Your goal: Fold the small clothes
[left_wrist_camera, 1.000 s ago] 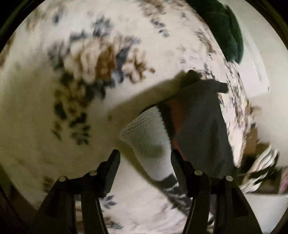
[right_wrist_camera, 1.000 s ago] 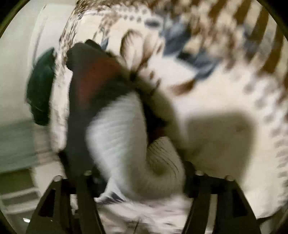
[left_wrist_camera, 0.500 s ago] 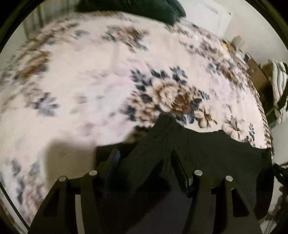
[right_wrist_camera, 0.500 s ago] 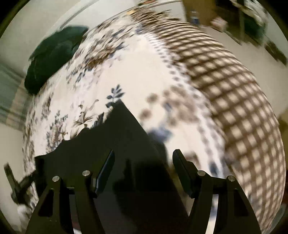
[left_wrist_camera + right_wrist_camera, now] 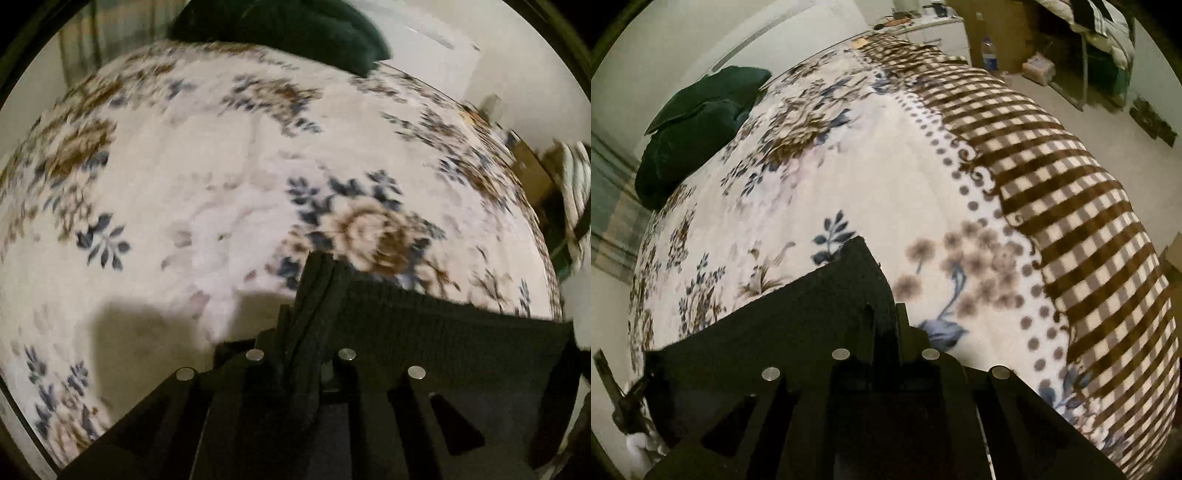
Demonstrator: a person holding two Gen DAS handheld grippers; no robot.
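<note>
Under my grippers the floral blanket [image 5: 207, 192] covers the whole bed, with a brown checked border [image 5: 1071, 192] along its right side and a dark green pillow [image 5: 698, 125] at the far end. On it, at the near edge, lies the black ribbed garment [image 5: 424, 325], stretched flat between my hands. My left gripper [image 5: 306, 325] has just clamped shut on one corner of it; my right gripper [image 5: 886, 325] has just clamped shut on the other.

Garment [image 5: 424, 325]: black, ribbed knit. Bed blanket [image 5: 886, 177]: white with brown and navy floral print, brown-and-cream checked border [image 5: 1071, 184] at right. Far pillow [image 5: 698, 122]: dark green.
</note>
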